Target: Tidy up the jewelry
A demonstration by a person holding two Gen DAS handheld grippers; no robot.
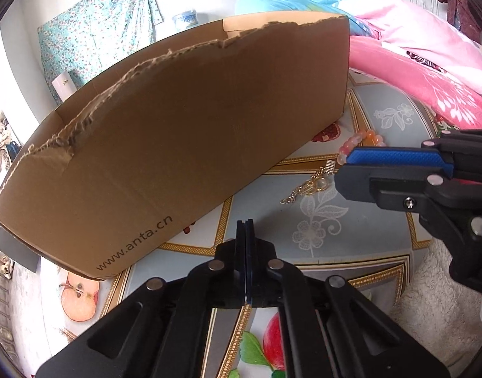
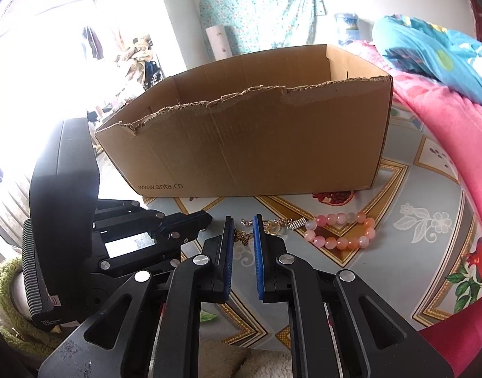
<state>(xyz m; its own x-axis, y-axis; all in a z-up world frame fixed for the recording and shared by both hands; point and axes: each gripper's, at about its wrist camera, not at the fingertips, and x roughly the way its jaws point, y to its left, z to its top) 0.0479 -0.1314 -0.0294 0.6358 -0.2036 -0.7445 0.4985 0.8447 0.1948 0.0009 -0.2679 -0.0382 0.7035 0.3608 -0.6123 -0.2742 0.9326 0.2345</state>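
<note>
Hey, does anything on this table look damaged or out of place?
Yes. The cardboard box has a ragged, torn top edge along its near wall. The pink bead bracelet and gold chain lie loose on the tablecloth beside it, not inside.

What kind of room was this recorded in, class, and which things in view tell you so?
Probably a bedroom in a home: pink floral bedding and a blue quilt lie piled beside the table's fruit-printed tablecloth, and a floral cloth hangs on the wall.

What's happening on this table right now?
A person holds a gripper in each hand over a floral tablecloth. A torn brown cardboard box stands open at the back. In front of it lie a pink and orange bead bracelet and a gold chain with a butterfly charm, neither picked up. The right gripper has its jaws slightly apart around the charm, not pressing it. The left gripper is shut and empty.
</note>
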